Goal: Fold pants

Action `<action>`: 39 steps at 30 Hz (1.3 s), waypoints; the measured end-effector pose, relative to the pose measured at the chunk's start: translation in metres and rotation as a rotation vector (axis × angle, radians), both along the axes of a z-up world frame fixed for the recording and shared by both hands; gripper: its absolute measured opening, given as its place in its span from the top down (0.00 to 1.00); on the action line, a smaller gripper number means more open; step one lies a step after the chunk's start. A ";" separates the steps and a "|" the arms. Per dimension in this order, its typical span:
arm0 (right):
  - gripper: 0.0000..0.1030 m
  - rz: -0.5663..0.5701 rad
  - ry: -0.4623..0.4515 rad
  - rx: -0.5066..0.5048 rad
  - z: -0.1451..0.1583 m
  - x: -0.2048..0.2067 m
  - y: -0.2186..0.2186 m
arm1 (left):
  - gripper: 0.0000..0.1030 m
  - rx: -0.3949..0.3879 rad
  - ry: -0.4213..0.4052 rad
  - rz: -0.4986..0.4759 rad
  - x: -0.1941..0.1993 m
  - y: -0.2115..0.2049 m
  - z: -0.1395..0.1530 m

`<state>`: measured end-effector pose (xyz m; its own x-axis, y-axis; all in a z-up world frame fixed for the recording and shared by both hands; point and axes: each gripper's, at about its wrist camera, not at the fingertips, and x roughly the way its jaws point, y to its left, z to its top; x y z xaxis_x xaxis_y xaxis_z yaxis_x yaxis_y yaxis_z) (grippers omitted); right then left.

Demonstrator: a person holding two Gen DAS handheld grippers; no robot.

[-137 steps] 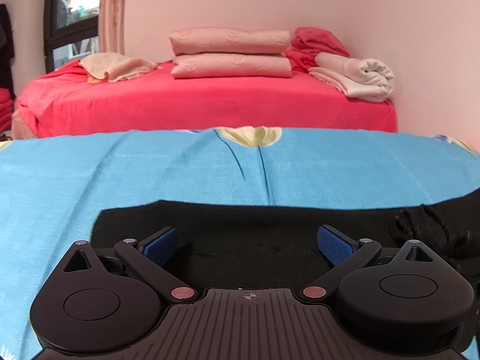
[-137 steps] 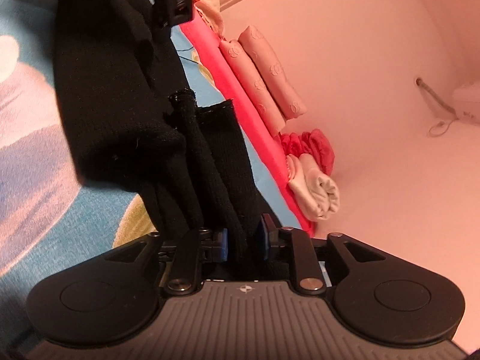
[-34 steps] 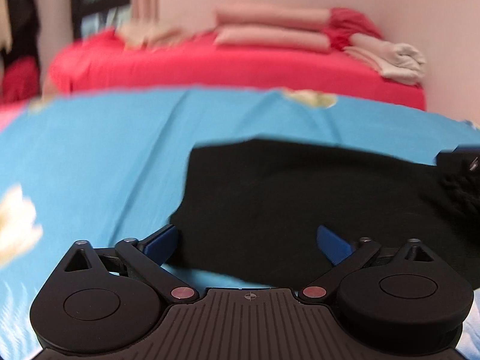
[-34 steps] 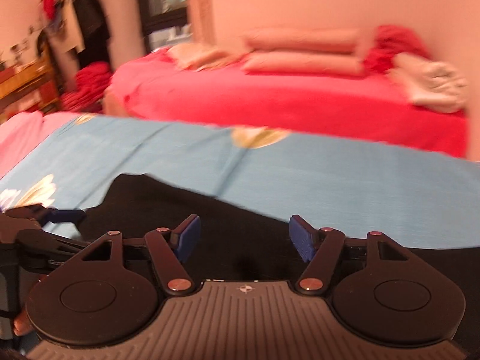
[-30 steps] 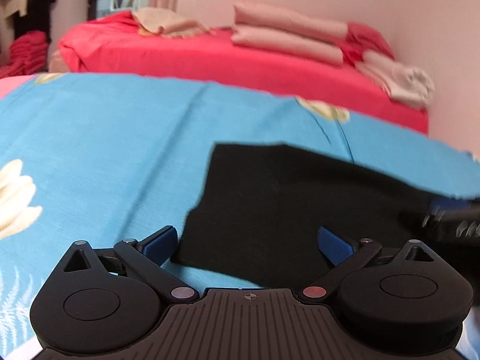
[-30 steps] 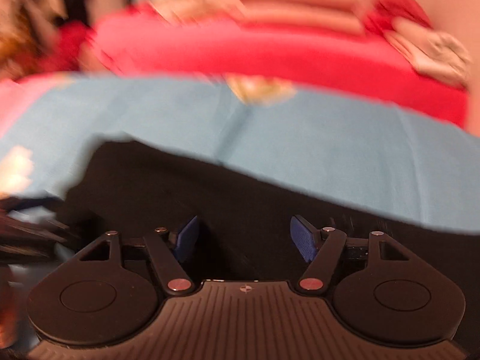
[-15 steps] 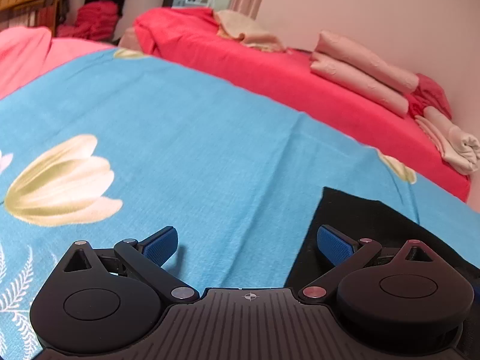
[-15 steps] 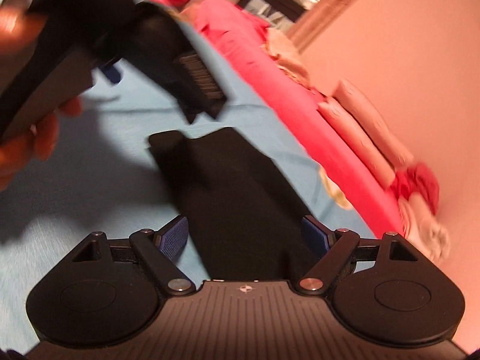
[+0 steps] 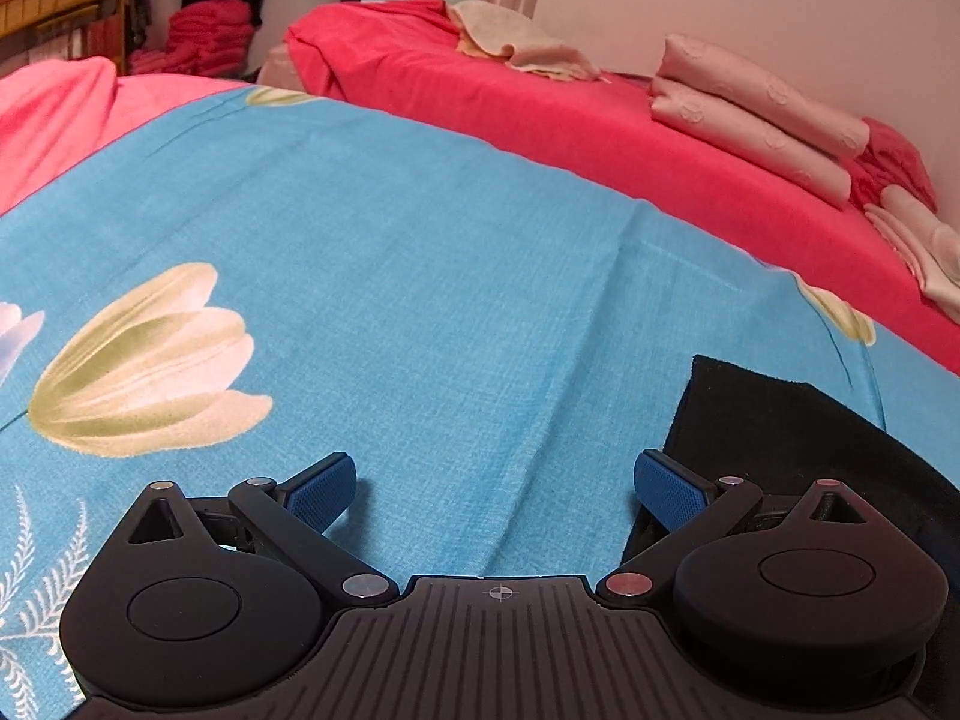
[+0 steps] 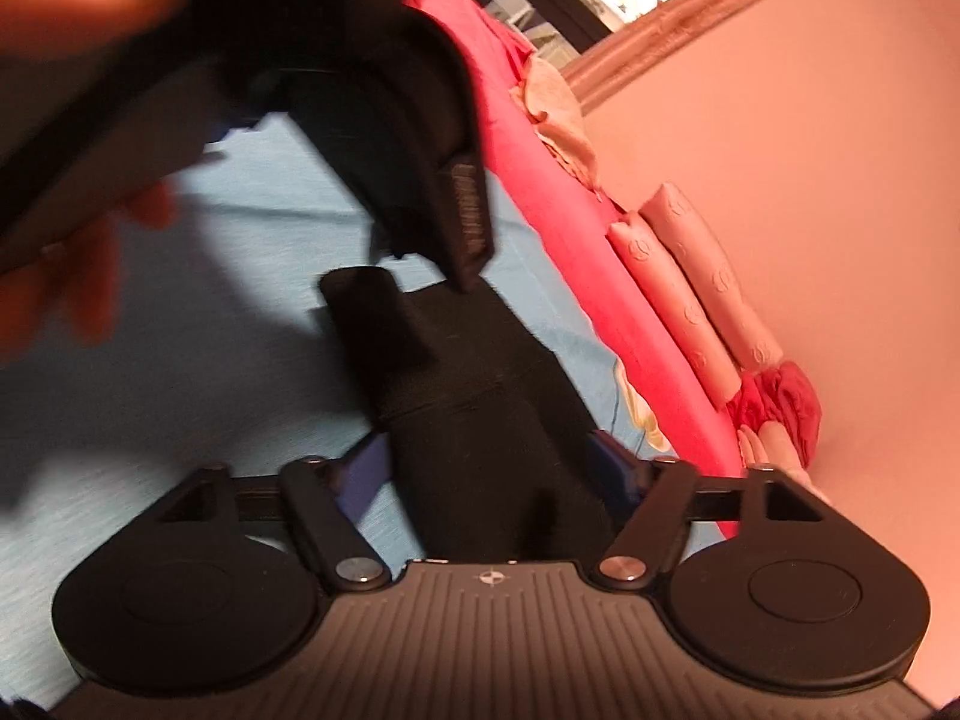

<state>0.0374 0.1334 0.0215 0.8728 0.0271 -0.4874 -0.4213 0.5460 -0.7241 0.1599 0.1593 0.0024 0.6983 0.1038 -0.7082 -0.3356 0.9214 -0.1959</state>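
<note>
The black pants (image 9: 780,420) lie folded in a long strip on the blue flowered sheet (image 9: 420,240). In the left wrist view only their near corner shows, beside the right finger. My left gripper (image 9: 495,486) is open over bare sheet, nothing between its blue pads (image 9: 321,489). In the right wrist view the pants (image 10: 468,372) run away from me. My right gripper (image 10: 489,468) is rolled sideways and straddles the strip, its jaws closing, the cloth between them. Whether the pads press on it is unclear. The left gripper's body (image 10: 420,180) and a hand (image 10: 90,276) loom blurred above.
Behind the blue sheet stands a red bed (image 9: 540,120) with folded pink blankets (image 9: 750,114), a beige cloth (image 9: 522,48) and rolled towels (image 9: 924,246) by the wall. A pink cover (image 9: 54,114) lies at the far left, with shelves and hanging clothes behind.
My left gripper has slid left off the pants onto bare sheet. My right gripper has rolled sideways and moved along the strip, and its jaws stand narrower than half a second ago.
</note>
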 end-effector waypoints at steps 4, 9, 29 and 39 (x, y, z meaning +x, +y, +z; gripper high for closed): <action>0.35 0.018 -0.032 -0.028 -0.007 0.002 0.004 | 0.00 -0.005 0.000 -0.002 0.000 0.000 0.000; 0.32 -0.027 -0.003 0.041 -0.005 0.029 0.004 | 0.00 -0.014 0.000 0.003 0.000 0.002 0.000; 0.83 -0.271 0.160 0.923 0.143 0.062 -0.212 | 0.00 -0.065 -0.121 -0.211 0.002 -0.059 0.038; 0.84 -0.338 0.096 1.106 0.144 0.018 -0.349 | 0.00 0.020 -0.177 -0.813 0.028 -0.263 0.051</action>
